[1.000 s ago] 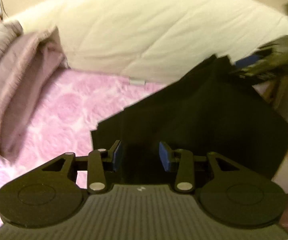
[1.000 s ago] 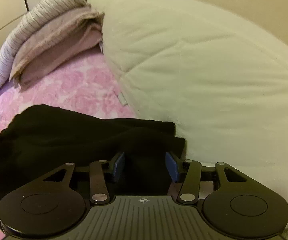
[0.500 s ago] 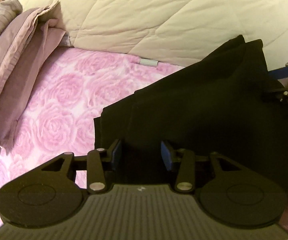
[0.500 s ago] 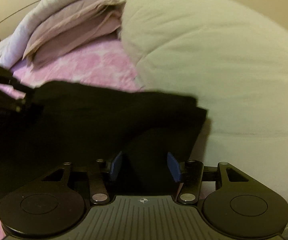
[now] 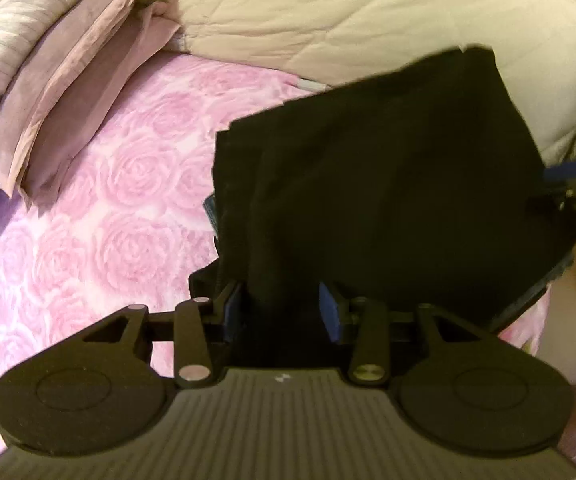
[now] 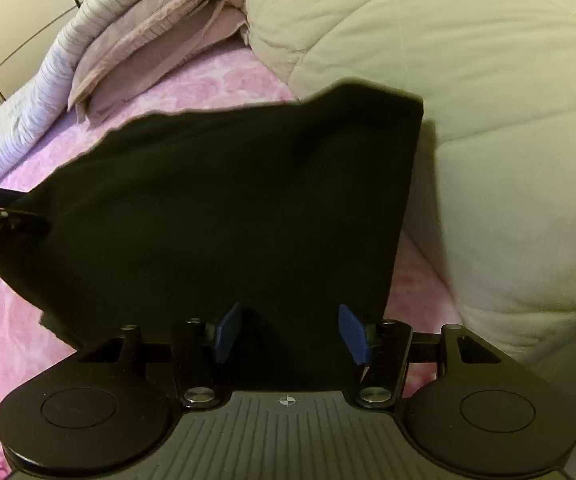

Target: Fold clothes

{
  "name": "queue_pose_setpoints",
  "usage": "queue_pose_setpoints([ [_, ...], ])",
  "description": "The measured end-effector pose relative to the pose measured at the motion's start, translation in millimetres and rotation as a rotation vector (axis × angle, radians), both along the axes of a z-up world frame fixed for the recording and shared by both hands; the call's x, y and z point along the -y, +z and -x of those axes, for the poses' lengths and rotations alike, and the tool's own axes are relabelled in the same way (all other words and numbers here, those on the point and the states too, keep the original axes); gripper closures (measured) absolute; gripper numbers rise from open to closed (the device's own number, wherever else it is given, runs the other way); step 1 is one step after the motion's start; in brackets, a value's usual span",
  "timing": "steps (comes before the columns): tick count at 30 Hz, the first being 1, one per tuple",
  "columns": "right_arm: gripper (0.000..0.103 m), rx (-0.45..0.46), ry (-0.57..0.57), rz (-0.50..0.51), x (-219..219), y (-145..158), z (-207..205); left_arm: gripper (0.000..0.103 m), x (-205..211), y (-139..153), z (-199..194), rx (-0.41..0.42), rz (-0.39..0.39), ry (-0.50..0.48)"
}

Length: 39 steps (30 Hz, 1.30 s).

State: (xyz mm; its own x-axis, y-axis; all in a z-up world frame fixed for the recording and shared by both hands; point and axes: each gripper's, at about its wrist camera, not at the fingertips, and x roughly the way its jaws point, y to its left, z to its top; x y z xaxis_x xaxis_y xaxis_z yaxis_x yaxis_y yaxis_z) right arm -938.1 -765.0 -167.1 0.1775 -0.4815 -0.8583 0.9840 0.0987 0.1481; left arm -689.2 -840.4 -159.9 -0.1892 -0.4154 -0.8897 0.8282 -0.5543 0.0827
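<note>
A black folded garment (image 5: 388, 168) stretches between both grippers over the pink rose bedsheet (image 5: 107, 200). My left gripper (image 5: 281, 312) is shut on a bunched fold at the garment's near left corner, and dark cloth fills the gap between its blue pads. In the right wrist view the garment (image 6: 247, 200) runs back between the jaws of my right gripper (image 6: 290, 334). Those jaws are opening, and the blue pads (image 6: 354, 336) stand off the cloth. Each gripper shows at the edge of the other's view, the right gripper (image 5: 568, 192) and the left gripper (image 6: 3, 216).
A bulky cream duvet (image 6: 488, 120) is heaped just beyond and to the right of the garment. Mauve pillows (image 5: 79, 80) and a striped grey blanket (image 6: 47, 92) lie at the head of the bed. Pale wardrobe doors (image 6: 7, 20) stand behind them.
Both grippers have travelled across the bed with the garment, which now sits closer to the duvet. The right gripper's pads have spread wider apart. The left gripper's gap looks the same.
</note>
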Motion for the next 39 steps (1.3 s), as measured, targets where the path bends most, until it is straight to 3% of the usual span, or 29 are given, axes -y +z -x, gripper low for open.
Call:
queue_pose_setpoints([
  [4,0.044,-0.003,-0.048,0.012,-14,22,0,0.063,-11,22,-8,-0.021,0.027,0.043],
  [10,0.027,0.009,-0.156,-0.022,-82,44,-15,0.039,-79,42,-41,-0.096,0.031,0.11],
  [14,0.023,0.043,-0.243,-0.046,-132,59,-38,0.027,-135,49,-66,-0.151,-0.003,0.163],
  [17,0.021,0.07,-0.299,-0.043,-165,75,-57,0.024,-169,61,-86,-0.223,-0.02,0.204],
  [20,0.02,0.063,-0.286,-0.007,-187,95,-76,0.02,-195,80,-106,-0.292,-0.03,0.222],
  [22,0.02,0.042,-0.282,0.017,-199,108,-88,0.015,-210,93,-111,-0.294,-0.005,0.183],
  [31,0.019,-0.026,-0.294,0.092,-239,152,-130,0.008,-256,133,-124,-0.286,0.11,0.108],
  [39,0.019,-0.044,-0.296,0.12,-246,166,-135,0.005,-274,154,-120,-0.323,0.166,0.146],
])
